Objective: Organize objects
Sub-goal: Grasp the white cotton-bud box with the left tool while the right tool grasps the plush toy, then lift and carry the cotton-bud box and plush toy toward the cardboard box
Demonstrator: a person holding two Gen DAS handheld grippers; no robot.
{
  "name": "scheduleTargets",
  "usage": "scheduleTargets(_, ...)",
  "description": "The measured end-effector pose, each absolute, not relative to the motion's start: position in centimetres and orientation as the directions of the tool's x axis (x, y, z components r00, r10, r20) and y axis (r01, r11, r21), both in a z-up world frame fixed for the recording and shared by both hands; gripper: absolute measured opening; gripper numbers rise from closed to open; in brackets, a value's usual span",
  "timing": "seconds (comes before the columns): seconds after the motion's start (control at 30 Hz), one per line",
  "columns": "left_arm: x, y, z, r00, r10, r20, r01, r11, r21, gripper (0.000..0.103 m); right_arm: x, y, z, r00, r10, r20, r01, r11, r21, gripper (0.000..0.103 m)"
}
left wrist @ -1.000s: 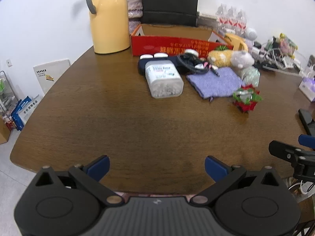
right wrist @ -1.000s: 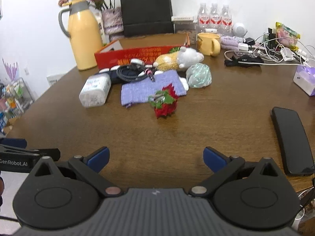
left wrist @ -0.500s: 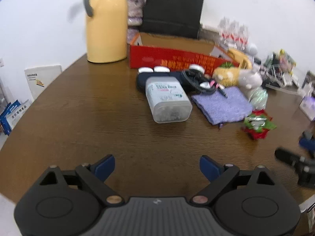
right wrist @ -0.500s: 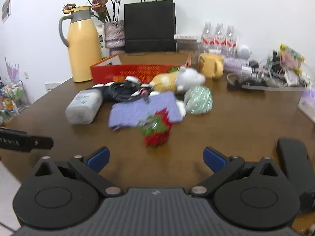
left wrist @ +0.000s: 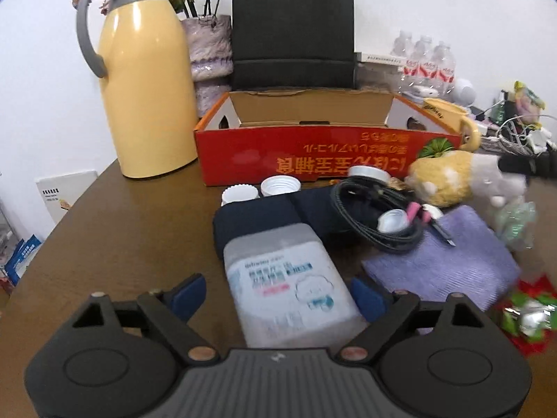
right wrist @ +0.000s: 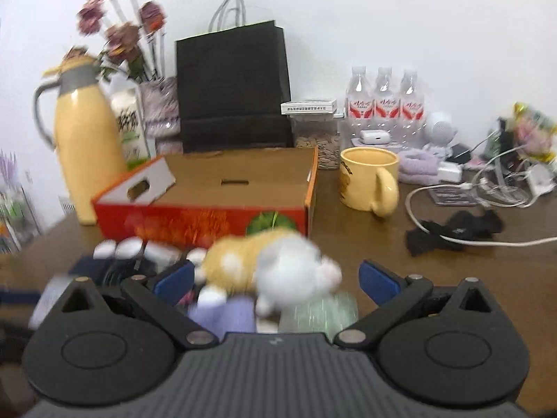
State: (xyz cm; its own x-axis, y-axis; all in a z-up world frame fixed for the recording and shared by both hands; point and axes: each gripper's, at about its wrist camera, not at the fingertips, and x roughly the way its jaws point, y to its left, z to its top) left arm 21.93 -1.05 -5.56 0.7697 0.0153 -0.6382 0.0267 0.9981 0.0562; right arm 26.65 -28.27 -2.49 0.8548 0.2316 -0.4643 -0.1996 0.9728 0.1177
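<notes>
Left wrist view: the translucent white plastic tub (left wrist: 292,289), lying lower centre on the brown table (left wrist: 132,230), is straddled by the closing left claw (left wrist: 278,294), not yet gripped, and judged light, stiff, best taken across its flat sides.

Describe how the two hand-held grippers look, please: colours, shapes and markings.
Both match. The left hand-held gripper and the right hand-held gripper each have a black ribbed body, two round black discs, black link arms with copper-coloured pivot pins, and blue finger pads.
</notes>
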Motion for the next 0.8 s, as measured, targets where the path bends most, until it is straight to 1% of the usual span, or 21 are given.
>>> scheduleTargets(0.03, 22.3, -1.0, -5.9, 0.761, 0.01, -0.648, 0.028, 0.998, 0.049, 0.087, 27.9, -28.5, -2.8, 0.849, 0.248, -0.467, -0.205, 0.968, 0.142, 0.1)
scheduleTargets(0.07, 22.7, -0.9, -6.1, 0.75, -0.001, -0.661, 0.031, 0.999, 0.033, 0.075, 29.4, -28.8, -3.3, 0.835, 0.258, -0.486, -0.198, 0.965, 0.172, 0.094)
scheduleTargets(0.1, 22.7, -0.8, -6.2, 0.739, -0.015, -0.674, 0.033, 0.999, 0.014, 0.071, 30.3, -28.9, -3.7, 0.82, 0.266, -0.506, -0.192, 0.962, 0.194, 0.089)
scheduleTargets(0.13, 22.5, -0.7, -6.2, 0.739, -0.008, -0.673, 0.02, 1.0, 0.011, 0.066, 31.2, -29.1, -4.2, 0.805, 0.279, -0.523, -0.192, 0.958, 0.215, 0.067)
scheduleTargets(0.17, 22.4, -0.7, -6.2, 0.74, 0.001, -0.673, 0.014, 1.0, 0.018, 0.064, 31.8, -29.3, -4.7, 0.794, 0.269, -0.545, -0.165, 0.958, 0.234, 0.057)
scheduleTargets(0.23, 21.4, -0.7, -5.8, 0.758, 0.002, -0.653, 0.018, 1.0, 0.024, 0.064, 31.3, -29.3, -4.8, 0.801, 0.278, -0.53, -0.155, 0.952, 0.265, 0.054)
scheduleTargets(0.33, 19.4, -0.4, -4.5, 0.791, 0.007, -0.611, 0.016, 0.999, 0.033, 0.064, 28.5, -27.7, -2.8, 0.838, 0.254, -0.482, -0.19, 0.965, 0.179, 0.052)
scheduleTargets(0.4, 17.9, -0.4, -3.8, 0.811, 0.0, -0.585, 0.032, 0.999, 0.044, 0.064, 26.0, -27.2, -1.1, 0.861, 0.28, -0.424, -0.224, 0.958, 0.178, 0.051)
scheduleTargets(0.5, 15.5, -0.3, -3.8, 0.802, -0.023, -0.596, 0.046, 0.999, 0.024, 0.064, 20.5, -26.5, 1.6, 0.88, 0.332, -0.339, -0.288, 0.942, 0.174, 0.051)
scheduleTargets(0.57, 13.8, -0.2, -4.0, 0.797, -0.04, -0.602, 0.059, 0.998, 0.013, 0.064, 16.3, -25.6, 2.2, 0.879, 0.351, -0.322, -0.317, 0.936, 0.155, 0.052)
scheduleTargets(0.6, 12.8, -0.3, -4.2, 0.795, -0.044, -0.605, 0.065, 0.998, 0.013, 0.064, 14.2, -24.9, 2.0, 0.874, 0.359, -0.329, -0.33, 0.933, 0.142, 0.052)
scheduleTargets(0.67, 11.2, -0.5, -4.6, 0.786, -0.051, -0.616, 0.079, 0.997, 0.019, 0.064, 11.0, -23.5, 0.7, 0.85, 0.365, -0.38, -0.345, 0.931, 0.122, 0.052)
scheduleTargets(0.8, 8.9, -0.5, -5.9, 0.764, -0.067, -0.642, 0.094, 0.996, 0.009, 0.064, 7.9, -22.0, -2.2, 0.813, 0.347, -0.468, -0.334, 0.936, 0.114, 0.053)
